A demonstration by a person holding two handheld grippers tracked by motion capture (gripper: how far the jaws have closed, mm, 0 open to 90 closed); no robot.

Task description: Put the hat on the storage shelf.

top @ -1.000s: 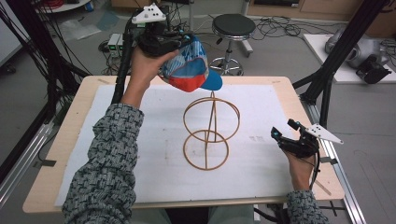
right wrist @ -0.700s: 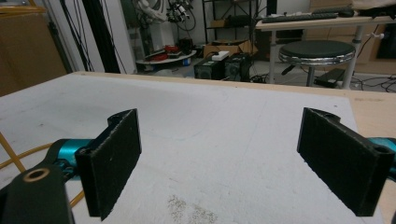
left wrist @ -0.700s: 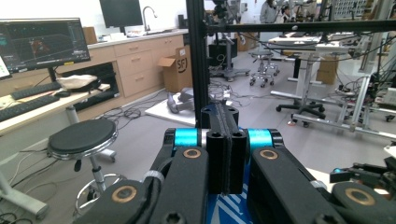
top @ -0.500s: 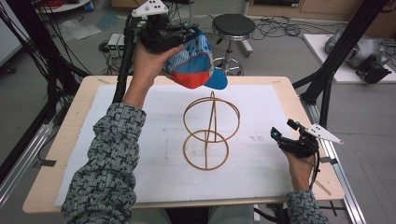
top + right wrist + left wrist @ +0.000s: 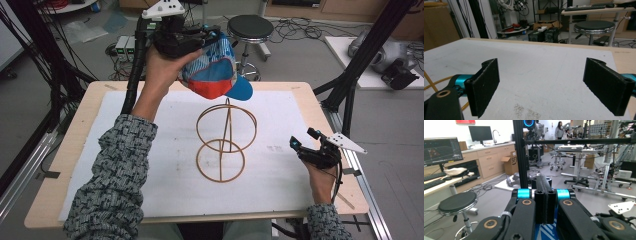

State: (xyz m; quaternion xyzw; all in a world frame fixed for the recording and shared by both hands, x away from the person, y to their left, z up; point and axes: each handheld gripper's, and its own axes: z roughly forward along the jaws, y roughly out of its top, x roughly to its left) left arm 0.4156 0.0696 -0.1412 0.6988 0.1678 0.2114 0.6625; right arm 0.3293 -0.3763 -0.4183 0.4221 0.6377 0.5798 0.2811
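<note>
White sheet (image 5: 150,150) covers the table (image 5: 85,115). Black stool (image 5: 248,26) stands beyond it; cables (image 5: 300,32) on floor, possibly grey equipment (image 5: 380,52) far right.

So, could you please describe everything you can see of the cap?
The cap is a baseball cap with a white-and-blue patterned crown, a red-orange panel and a plain blue brim that points right and a little downward. It looks like soft fabric. It hangs tilted in the air above the wire stand, clear of it, pinched at the crown's edge by the shut left gripper.
</note>
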